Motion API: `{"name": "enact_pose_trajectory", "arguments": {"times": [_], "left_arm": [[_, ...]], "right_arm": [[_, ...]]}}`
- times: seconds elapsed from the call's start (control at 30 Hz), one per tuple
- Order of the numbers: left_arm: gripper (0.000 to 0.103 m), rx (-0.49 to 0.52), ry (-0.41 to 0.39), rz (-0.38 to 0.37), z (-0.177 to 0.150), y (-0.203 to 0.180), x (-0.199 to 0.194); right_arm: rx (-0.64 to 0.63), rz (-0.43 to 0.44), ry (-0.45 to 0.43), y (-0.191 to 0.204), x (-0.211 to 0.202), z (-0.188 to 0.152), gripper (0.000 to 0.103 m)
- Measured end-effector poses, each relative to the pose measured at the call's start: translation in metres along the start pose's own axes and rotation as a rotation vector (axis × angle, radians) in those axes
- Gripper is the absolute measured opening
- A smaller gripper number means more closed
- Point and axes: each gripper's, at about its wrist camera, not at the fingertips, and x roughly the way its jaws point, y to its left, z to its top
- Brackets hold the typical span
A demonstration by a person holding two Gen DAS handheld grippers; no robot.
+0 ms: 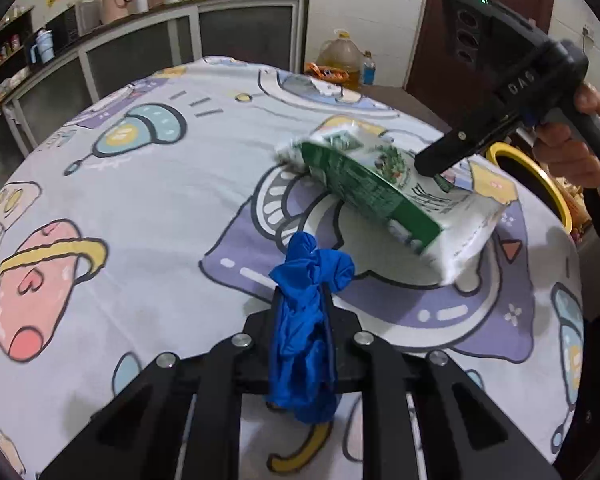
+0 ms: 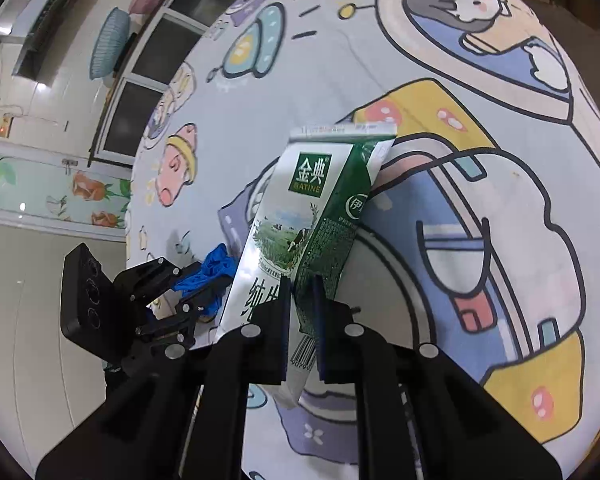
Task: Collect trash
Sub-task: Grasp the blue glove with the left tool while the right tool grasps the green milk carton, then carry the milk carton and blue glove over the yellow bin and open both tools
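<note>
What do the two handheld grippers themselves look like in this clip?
Both are matte black. The left gripper and right gripper each have flat linkage arms joined by round silver pivots and narrow dark finger pads. Seen from the left wrist, the right gripper's body carries a pistol-style handle, pale raised lettering, three round sockets and a small green light.

Both tools are built of matte black plate. On the left gripper (image 1: 303, 304) and the right gripper (image 2: 300, 288), flat linkage bars are pinned with round silver bolts behind the fingers. Behind the right tongs, a block with three round recesses and a green light is mounted, and "DAS" is embossed above a grey handle.
</note>
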Motion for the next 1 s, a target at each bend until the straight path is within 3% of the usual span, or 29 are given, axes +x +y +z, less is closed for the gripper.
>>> {"name": "enact_pose_trajectory", "arguments": {"times": [0.53,0.7,1.0], "left_arm": [[0.015,-0.2,-0.264,0.154,-0.022,-0.042,-0.102],[0.015,-0.222,-0.292,0.176,-0.024,-0.071,-0.109],[0.015,-0.206,-0.309,0.121,-0.003,-0.124,-0.086]], "right_arm": [[-0.045,0.089,-0.078,-0.005,-0.059,-0.055,0.009],[-0.052,0.113,-0.116,-0.013,-0.083,-0.076,0.009],[-0.002,0.129,-0.175,-0.058,-0.123,-0.108,0.009]]}}
